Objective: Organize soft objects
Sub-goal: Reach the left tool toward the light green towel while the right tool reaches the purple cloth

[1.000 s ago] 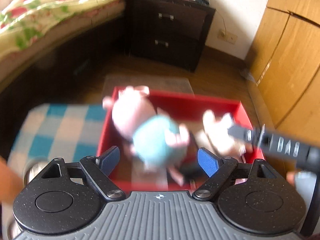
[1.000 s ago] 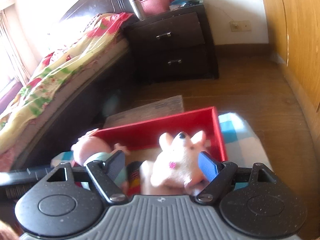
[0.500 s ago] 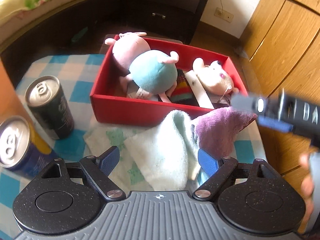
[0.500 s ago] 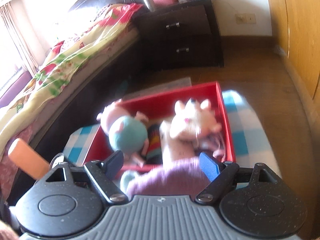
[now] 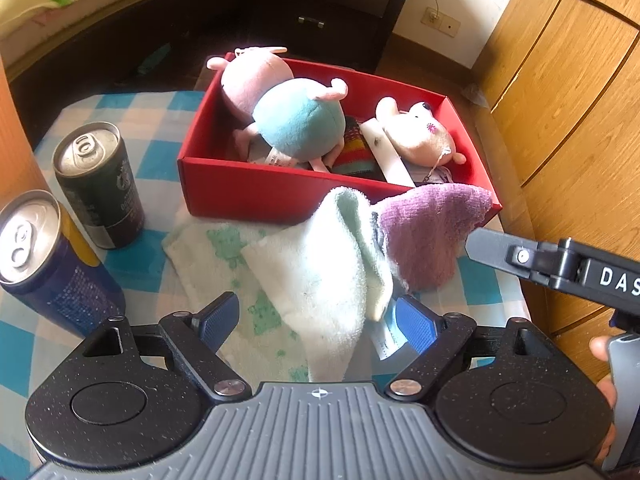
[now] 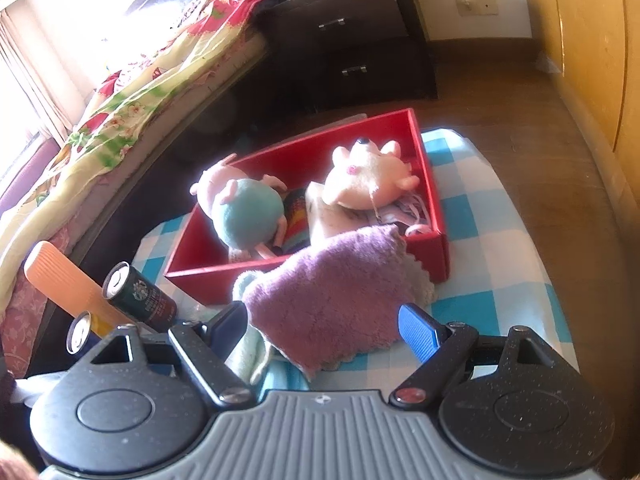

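Terry cloth, limp and light: purple towel (image 6: 332, 296) heaped against near wall of red box (image 5: 256, 196), one corner draped over rim at 2 o'clock; mint towel (image 5: 320, 272) bunched just beside it at 9 o'clock. Likely to sag and slide off pads; best pinched at a thick fold near the peak, not a loose edge. Right gripper (image 6: 322, 326) wide open, towel between pads, not pressed. Left gripper (image 5: 316, 322) wide open, mint fold between pads, nothing gripped. Plush toys already boxed. Legible: "DAS" on right gripper's arm; dark can (image 6: 140, 298) shows Starbucks-style roundel, wording unreadable.
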